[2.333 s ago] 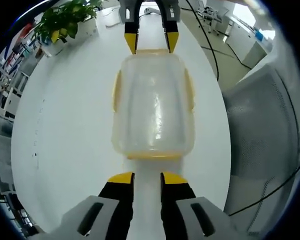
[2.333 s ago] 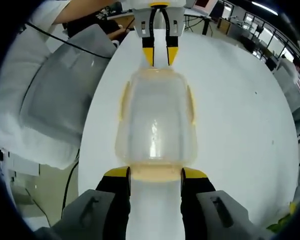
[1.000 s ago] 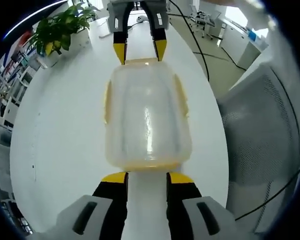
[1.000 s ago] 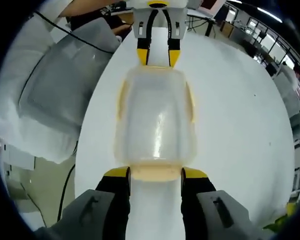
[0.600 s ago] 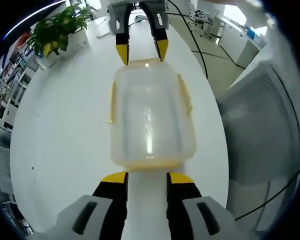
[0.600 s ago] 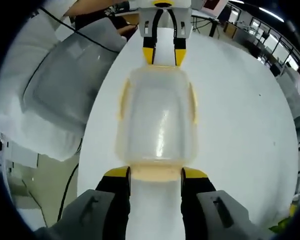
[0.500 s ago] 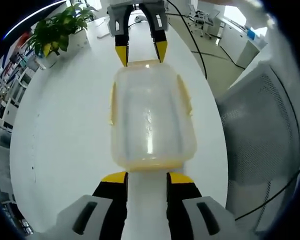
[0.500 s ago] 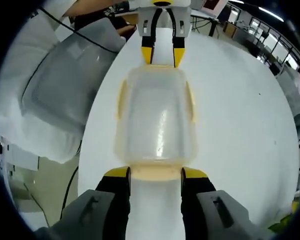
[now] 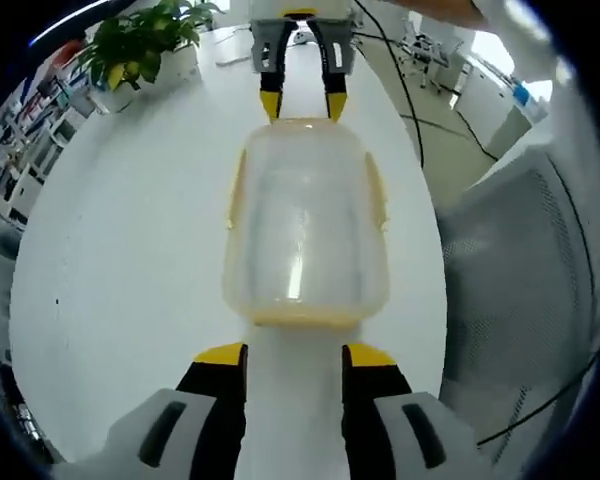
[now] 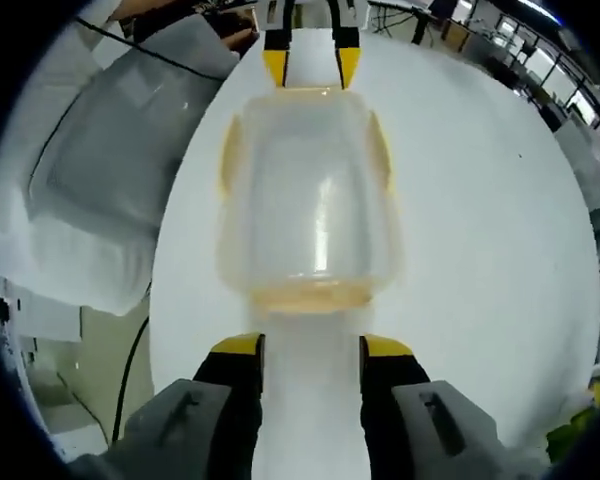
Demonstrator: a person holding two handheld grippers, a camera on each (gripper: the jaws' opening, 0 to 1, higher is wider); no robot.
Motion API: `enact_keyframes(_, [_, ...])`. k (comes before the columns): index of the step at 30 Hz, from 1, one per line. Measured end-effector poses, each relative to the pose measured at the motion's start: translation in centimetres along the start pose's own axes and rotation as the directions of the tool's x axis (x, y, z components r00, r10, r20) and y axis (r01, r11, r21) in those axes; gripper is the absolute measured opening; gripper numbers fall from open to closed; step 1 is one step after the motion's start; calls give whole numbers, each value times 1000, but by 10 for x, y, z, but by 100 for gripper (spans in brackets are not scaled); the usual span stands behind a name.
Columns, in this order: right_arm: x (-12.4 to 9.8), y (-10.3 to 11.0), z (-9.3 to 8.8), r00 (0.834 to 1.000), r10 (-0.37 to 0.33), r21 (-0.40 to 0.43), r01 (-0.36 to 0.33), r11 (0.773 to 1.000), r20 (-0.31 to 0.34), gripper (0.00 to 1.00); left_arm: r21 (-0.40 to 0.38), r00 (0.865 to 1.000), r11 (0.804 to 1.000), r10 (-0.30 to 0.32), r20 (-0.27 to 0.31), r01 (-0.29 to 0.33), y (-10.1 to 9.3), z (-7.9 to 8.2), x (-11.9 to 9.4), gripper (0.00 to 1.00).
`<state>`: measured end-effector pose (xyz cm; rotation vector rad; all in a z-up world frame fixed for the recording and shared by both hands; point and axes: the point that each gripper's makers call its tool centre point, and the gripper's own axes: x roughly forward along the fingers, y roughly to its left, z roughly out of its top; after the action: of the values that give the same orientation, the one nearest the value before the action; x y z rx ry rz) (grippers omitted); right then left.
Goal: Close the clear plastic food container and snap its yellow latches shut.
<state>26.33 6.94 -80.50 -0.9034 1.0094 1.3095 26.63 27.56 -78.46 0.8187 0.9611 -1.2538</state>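
The clear plastic container [image 9: 305,225] stands on the white table [image 9: 120,260] with its lid on, and the two grippers face each other across its short ends. Yellow latches [image 9: 237,190] run along its long sides, and another latch [image 9: 305,318] is on the end nearest my left gripper [image 9: 295,355]. That gripper is open, a little short of this end latch. At the far end, my right gripper [image 9: 302,105] has its tips at the rim. In the right gripper view, the container [image 10: 310,200] sits ahead of my open right gripper [image 10: 312,346], apart from the end latch [image 10: 310,295]. The left gripper [image 10: 311,65] is beyond it.
A potted plant [image 9: 140,50] stands at the table's far edge. A grey mesh chair back [image 9: 520,300] and cables lie just off the table beside the container. The chair [image 10: 110,170] and a person's white sleeve [image 10: 40,90] are also in the right gripper view.
The right gripper has drawn back, so the end latch no longer sits between its jaws. The left gripper's jaws stand slightly wider. Both views shifted with the hands.
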Motion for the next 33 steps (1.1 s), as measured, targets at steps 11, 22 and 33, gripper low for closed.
enact_keyframes(11, [-23, -27, -9, 996, -85, 488, 64, 870, 19, 40, -779, 987, 609, -47, 151, 148, 11, -4, -18, 39])
enact_keyframes(22, [-35, -8, 43, 922, 15, 843, -361, 399, 387, 33, -938, 951, 155, -44, 307, 310, 3, 10, -8, 36])
enact_keyframes(33, [-18, 11, 45, 936, 72, 864, -345, 367, 344, 30, -946, 961, 168, -68, 268, 276, -12, 19, 0, 34])
